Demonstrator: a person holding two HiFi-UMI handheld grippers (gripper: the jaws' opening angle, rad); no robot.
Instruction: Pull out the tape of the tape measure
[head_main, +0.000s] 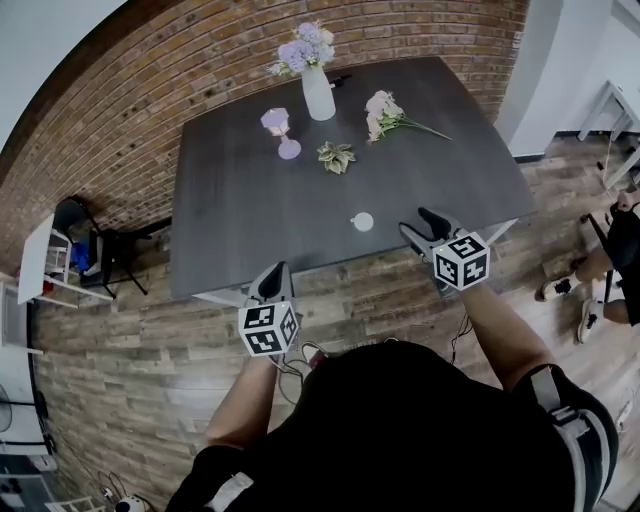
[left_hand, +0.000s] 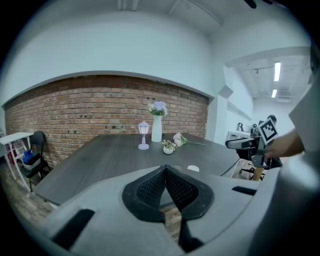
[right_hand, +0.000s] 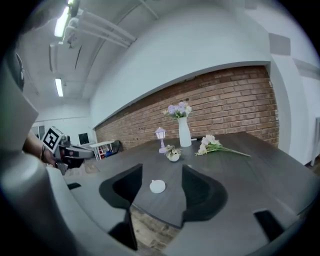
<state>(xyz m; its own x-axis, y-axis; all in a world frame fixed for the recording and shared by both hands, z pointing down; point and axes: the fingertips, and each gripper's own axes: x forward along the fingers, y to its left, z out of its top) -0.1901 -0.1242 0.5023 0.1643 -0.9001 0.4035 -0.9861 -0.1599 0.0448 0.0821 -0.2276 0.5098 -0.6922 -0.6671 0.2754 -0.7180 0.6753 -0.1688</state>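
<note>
Head view: the dark table (head_main: 240, 200) fills the middle of the frame against a brick wall (head_main: 120, 110); the tape measure (head_main: 362, 221), a small white round one, lies flat on it near the front edge, right of center; the right gripper (head_main: 421, 229) hangs just beside it at the lower right, jaws spread wide with nothing in them and not touching it; the left gripper (head_main: 272, 280) sits well apart at the lower left, over the table's near edge; toward the top stand a white vase (head_main: 318, 92) of flowers, a little lilac lamp (head_main: 280, 128), a small plant (head_main: 336, 156) and a loose bunch of flowers (head_main: 388, 115). In the right gripper view the tape measure (right_hand: 157, 186) shows between the two parted jaws but farther out on the tabletop; in the left gripper view the jaws meet at their tips, closed on nothing, the tape measure (left_hand: 193, 168) just beyond to the right.
</note>
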